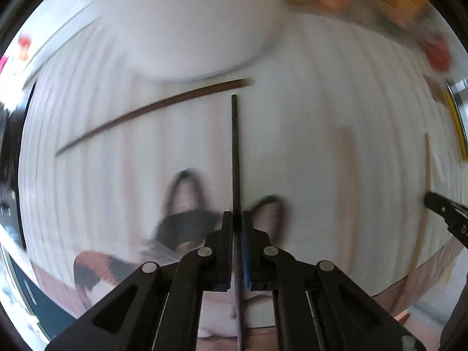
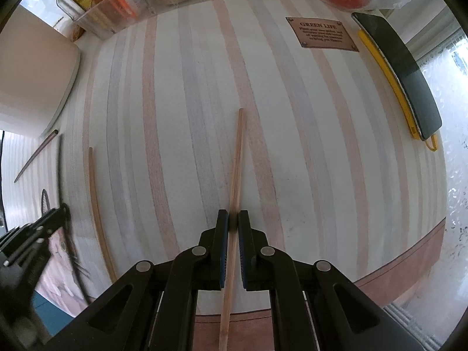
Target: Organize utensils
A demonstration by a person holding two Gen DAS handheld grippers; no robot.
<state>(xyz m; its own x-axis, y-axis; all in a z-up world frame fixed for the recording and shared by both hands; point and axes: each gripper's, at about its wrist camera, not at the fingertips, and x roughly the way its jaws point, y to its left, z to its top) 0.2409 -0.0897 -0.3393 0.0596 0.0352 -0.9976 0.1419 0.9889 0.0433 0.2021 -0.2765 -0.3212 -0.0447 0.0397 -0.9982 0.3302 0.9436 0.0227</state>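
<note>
Care needed now: keep both grips firm and level, then lay like with like. Left gripper (image 1: 237,219), jaws closed on thin black round chopstick (image 1: 235,146), centre of frame. Right gripper (image 2: 233,219), closed on pale wooden chopstick (image 2: 237,158), centre, above striped cloth (image 2: 292,117).

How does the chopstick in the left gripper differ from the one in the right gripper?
The left gripper holds a black chopstick; the right gripper holds a light wooden chopstick. The black chopstick runs straight ahead between the fingers, while the wooden one slants across them. Both are thin sticks, pinched by shut jaws over the striped cloth.
</note>
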